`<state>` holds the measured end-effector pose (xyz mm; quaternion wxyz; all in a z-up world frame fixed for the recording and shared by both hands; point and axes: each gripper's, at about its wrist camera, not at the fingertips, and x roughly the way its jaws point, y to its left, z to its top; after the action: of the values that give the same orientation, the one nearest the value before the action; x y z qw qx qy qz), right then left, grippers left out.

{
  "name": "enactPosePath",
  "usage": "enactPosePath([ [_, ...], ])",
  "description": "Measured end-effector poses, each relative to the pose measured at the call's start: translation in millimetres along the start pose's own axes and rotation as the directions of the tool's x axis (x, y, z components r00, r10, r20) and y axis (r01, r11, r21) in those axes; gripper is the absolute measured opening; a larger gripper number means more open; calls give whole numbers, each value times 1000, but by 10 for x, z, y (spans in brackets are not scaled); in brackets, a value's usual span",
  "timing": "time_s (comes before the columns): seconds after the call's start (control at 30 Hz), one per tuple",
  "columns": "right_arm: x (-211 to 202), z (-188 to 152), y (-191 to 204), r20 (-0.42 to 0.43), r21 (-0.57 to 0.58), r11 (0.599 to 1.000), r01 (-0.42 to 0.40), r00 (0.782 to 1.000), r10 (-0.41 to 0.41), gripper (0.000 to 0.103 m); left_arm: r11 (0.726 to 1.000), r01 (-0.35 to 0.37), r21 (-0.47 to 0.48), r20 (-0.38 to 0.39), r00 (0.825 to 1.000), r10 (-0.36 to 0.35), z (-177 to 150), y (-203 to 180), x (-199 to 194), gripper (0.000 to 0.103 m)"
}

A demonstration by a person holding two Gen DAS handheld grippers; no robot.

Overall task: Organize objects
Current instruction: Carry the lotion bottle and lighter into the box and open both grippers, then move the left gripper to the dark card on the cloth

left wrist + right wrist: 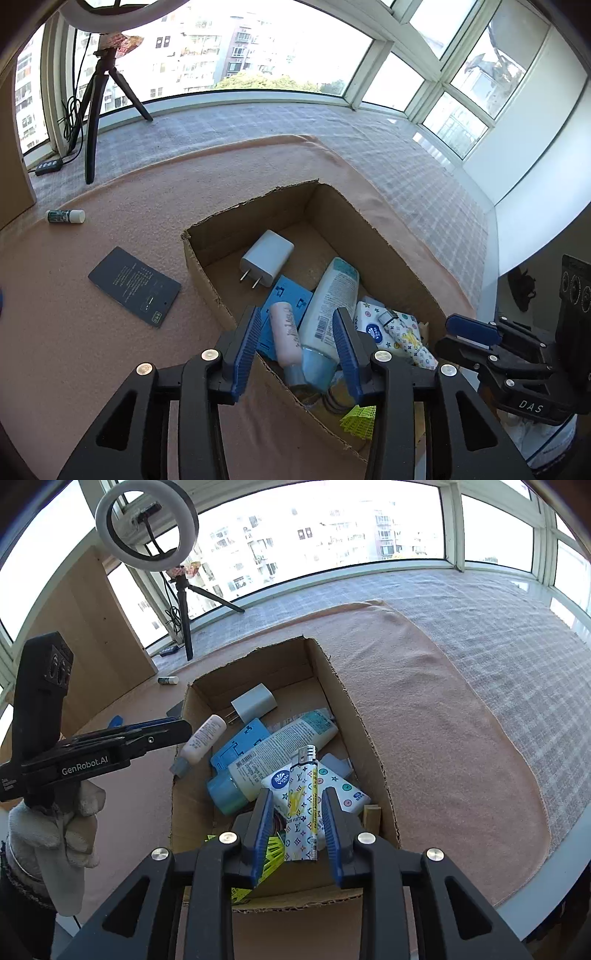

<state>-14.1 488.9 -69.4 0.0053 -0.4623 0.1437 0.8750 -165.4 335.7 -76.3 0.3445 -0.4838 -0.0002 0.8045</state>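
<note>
An open cardboard box (207,273) (369,738) on the pink cloth holds a white charger (266,258), a pink bottle (284,332), a white tube with a blue cap (332,291), a blue packet (240,742) and a tissue pack (343,779). My left gripper (297,314) hangs open over the box's near left side, above the pink bottle and the tube, touching neither. My right gripper (297,794) is open over the near end of the box. A patterned lighter (301,812) lies between its pads with a gap on each side.
On the cloth left of the box lie a dark card (135,286) and a small white-capped bottle (65,216). A ring light on a tripod (146,524) stands at the back left by the window. A gloved hand (62,830) holds the left gripper.
</note>
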Motion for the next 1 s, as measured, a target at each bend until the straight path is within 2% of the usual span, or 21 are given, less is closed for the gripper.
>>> enactPosePath([
  [0.03, -18, 3, 10, 8, -1, 1000, 4, 1000, -4, 47, 1000, -3, 1, 2, 1000, 3, 1, 3, -17, 45],
  [0.1, -38, 13, 30, 22, -4, 1000, 14, 1000, -14, 52, 1000, -6, 2, 7, 1000, 6, 6, 15, -46, 45],
  [0.5, -6, 31, 142, 15, -10, 1000, -6, 1000, 6, 53, 998, -50, -44, 24, 998, 51, -117, 316, -242, 45],
  [0.67, -12, 38, 153, 20, 22, 999, -47, 999, 47, 53, 991, -115, -69, -4, 993, 115, -170, 652, -273, 45],
  [0.73, -33, 31, 156, 25, 27, 998, -50, 998, 49, 53, 985, -144, -92, -25, 990, 142, -182, 835, -250, 51],
  [0.83, -65, 20, 151, 32, 33, 998, -48, 998, 47, 53, 975, -146, -165, -51, 989, 139, -174, 1103, -192, 62],
  [1.0, -76, -9, 106, 31, 44, 998, -34, 999, 32, 53, 941, -186, -283, -92, 982, 166, -64, 1432, -1, 67],
])
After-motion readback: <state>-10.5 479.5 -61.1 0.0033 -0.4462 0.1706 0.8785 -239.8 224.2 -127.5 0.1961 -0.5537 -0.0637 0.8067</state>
